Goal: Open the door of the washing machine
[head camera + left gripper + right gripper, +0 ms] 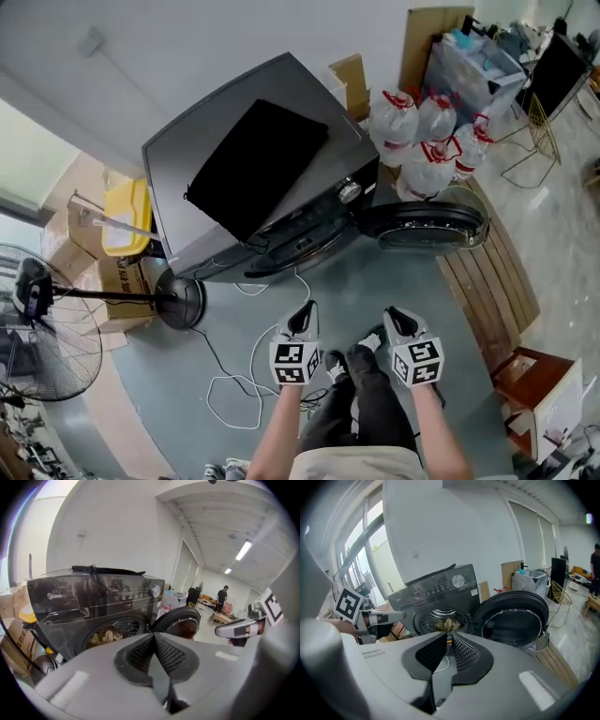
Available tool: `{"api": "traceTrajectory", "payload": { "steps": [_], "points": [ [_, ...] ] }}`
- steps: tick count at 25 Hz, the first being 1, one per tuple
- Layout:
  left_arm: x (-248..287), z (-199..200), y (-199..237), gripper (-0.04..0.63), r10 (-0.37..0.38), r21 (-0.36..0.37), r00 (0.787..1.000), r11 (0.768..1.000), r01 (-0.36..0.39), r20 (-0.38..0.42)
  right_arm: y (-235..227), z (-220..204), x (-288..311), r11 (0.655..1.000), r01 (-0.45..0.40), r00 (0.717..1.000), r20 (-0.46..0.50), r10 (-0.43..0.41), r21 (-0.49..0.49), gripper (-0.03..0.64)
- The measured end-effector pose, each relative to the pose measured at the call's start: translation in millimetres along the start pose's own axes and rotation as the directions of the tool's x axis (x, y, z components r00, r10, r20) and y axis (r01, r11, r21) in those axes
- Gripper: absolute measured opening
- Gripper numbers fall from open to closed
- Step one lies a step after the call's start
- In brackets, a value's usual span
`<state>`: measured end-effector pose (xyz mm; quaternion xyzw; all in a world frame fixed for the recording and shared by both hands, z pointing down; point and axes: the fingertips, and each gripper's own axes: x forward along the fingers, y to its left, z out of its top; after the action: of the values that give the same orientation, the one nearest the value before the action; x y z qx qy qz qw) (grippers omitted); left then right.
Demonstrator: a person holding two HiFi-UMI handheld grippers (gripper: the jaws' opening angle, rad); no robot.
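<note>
Both closed and empty, left gripper [302,311], right gripper [397,315], washing machine door [424,225] wide open

The person's bare left forearm [274,433] and right forearm [442,433] reach forward toward the dark grey front-loading washing machine [253,178], stopping well short of it. The grey two-jaw left gripper [302,311] and its twin, the right gripper [396,317], are held side by side and apart from each other, about equally far from the machine. Both tilt downward, each with its white marker cube [295,362] next to the hand. The left gripper's black ribbed pads [139,654] meet at the tips, nothing between them. The right gripper's pads [462,653] also stand together, empty. The person's legs in dark trousers [361,408] show under the grippers.
</note>
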<state>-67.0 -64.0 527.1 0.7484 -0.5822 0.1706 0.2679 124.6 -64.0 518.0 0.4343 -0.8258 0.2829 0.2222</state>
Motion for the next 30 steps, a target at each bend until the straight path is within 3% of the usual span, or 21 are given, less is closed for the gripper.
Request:
{"api": "traceTrajectory", "payload": {
  "steps": [6,14,18,24,30],
  "points": [
    [-72,15,10,0.057,0.024,-0.028,0.998,0.999,-0.022,0.052,66,28,-37,0.998,-0.039,0.997,0.061,0.042,-0.057,0.032],
    [-140,7,4,0.057,0.046,-0.102,0.996,0.994,-0.038,0.075,113,7,-82,0.997,-0.056,0.997,0.046,0.058,-0.047,0.032],
    [-158,1,12,0.057,0.052,-0.121,0.996,0.992,-0.044,0.068,141,-5,-89,0.990,-0.099,0.995,0.011,0.100,-0.099,0.032],
    [-172,1,-3,0.057,0.008,-0.075,0.998,0.997,-0.003,0.068,163,-24,-93,0.979,-0.140,0.990,-0.027,0.137,-0.148,0.032],
    [-173,23,-10,0.057,-0.024,-0.020,0.994,0.999,0.026,0.108,170,-1,-78,0.978,-0.166,0.986,-0.009,0.166,-0.125,0.032]
  ]
}}
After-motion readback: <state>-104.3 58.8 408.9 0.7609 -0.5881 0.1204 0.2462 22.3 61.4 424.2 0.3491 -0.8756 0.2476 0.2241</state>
